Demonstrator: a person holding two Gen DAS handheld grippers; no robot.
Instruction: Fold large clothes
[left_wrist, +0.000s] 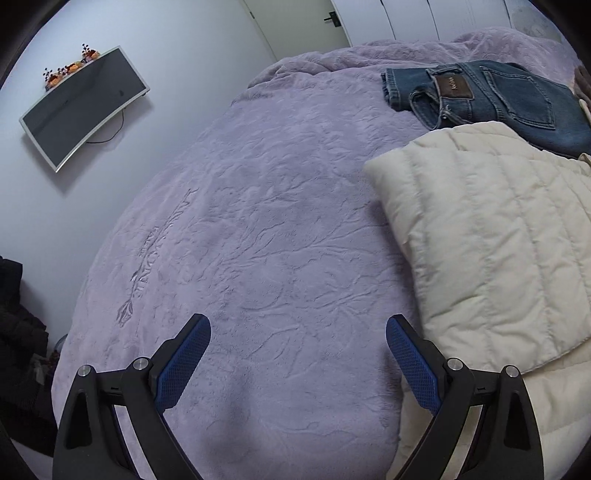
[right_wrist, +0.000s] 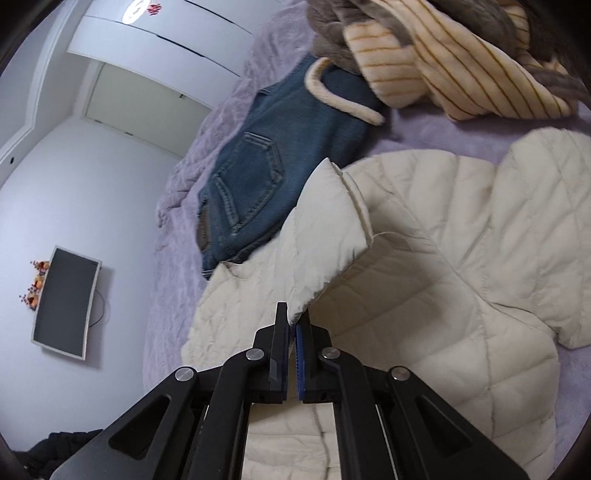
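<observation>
A cream quilted puffer jacket (right_wrist: 424, 258) lies on the lilac bedspread (left_wrist: 277, 240). My right gripper (right_wrist: 294, 321) is shut on a sleeve of the jacket (right_wrist: 325, 229) and holds it lifted over the jacket's body. In the left wrist view the jacket (left_wrist: 491, 236) lies at the right, partly folded. My left gripper (left_wrist: 298, 332) is open and empty above the bare bedspread, just left of the jacket's edge.
Folded blue jeans (left_wrist: 491, 96) lie beyond the jacket; they also show in the right wrist view (right_wrist: 273, 173). A striped cream blanket and grey clothes (right_wrist: 443, 55) are heaped at the back. A wall screen (left_wrist: 81, 107) and a dark clothes pile (left_wrist: 18, 332) are left of the bed.
</observation>
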